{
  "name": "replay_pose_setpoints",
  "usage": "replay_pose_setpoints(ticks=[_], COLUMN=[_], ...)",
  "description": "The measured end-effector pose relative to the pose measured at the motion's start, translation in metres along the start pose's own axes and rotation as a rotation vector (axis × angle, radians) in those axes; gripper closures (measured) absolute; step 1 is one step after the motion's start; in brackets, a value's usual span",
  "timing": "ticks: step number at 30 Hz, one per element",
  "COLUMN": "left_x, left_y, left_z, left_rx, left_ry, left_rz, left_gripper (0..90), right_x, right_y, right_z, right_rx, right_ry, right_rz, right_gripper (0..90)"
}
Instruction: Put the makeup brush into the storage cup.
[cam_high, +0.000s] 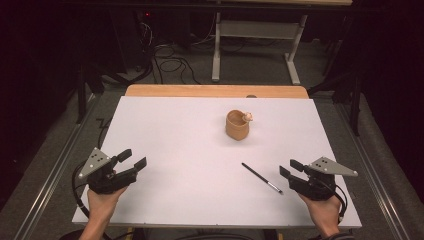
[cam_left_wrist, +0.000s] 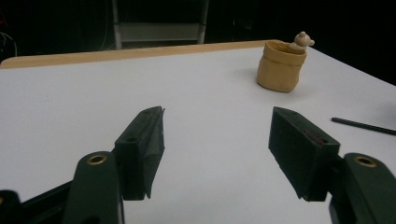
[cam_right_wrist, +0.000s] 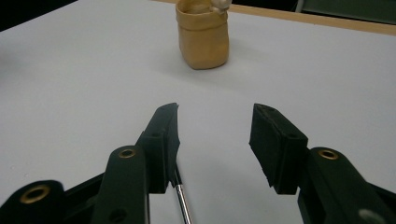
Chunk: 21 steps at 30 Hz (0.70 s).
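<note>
A tan sack-shaped pot (cam_high: 236, 125) stands upright near the table's middle, toward the far side, with a small pale figure (cam_high: 247, 117) on its rim. The pot also shows in the left gripper view (cam_left_wrist: 281, 66) and in the right gripper view (cam_right_wrist: 203, 35). A thin black pen with a metal tip (cam_high: 261, 177) lies flat toward the front right. My left gripper (cam_high: 133, 158) rests open at the front left, nothing between its jaws. My right gripper (cam_high: 290, 167) is open just right of the pen, whose metal end (cam_right_wrist: 182, 203) runs under its left jaw.
The white tabletop (cam_high: 175, 150) has a wooden strip (cam_high: 215, 90) along its far edge. Beyond it stand a grey metal frame (cam_high: 257, 45) and cables on the dark floor (cam_high: 170, 62). Wide bare surface lies between the two grippers.
</note>
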<state>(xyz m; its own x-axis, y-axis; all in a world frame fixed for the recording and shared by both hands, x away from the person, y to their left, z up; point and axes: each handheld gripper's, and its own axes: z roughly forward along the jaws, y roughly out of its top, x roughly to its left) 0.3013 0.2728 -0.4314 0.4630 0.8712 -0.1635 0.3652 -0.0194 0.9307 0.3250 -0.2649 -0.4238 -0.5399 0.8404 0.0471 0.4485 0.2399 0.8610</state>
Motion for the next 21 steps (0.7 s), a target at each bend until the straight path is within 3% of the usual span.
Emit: replay_pose_setpoints(ticks=[21], left_x=[0.0], left_y=[0.0], left_z=[0.0], left_rx=[-0.003], left_ry=[-0.004], left_rz=[0.0], left_gripper=[36.2], right_x=[0.004], right_y=[0.013], right_z=[0.01], right_rx=[0.042], right_ry=[0.032], right_rz=[-0.039], right_gripper=[53.4])
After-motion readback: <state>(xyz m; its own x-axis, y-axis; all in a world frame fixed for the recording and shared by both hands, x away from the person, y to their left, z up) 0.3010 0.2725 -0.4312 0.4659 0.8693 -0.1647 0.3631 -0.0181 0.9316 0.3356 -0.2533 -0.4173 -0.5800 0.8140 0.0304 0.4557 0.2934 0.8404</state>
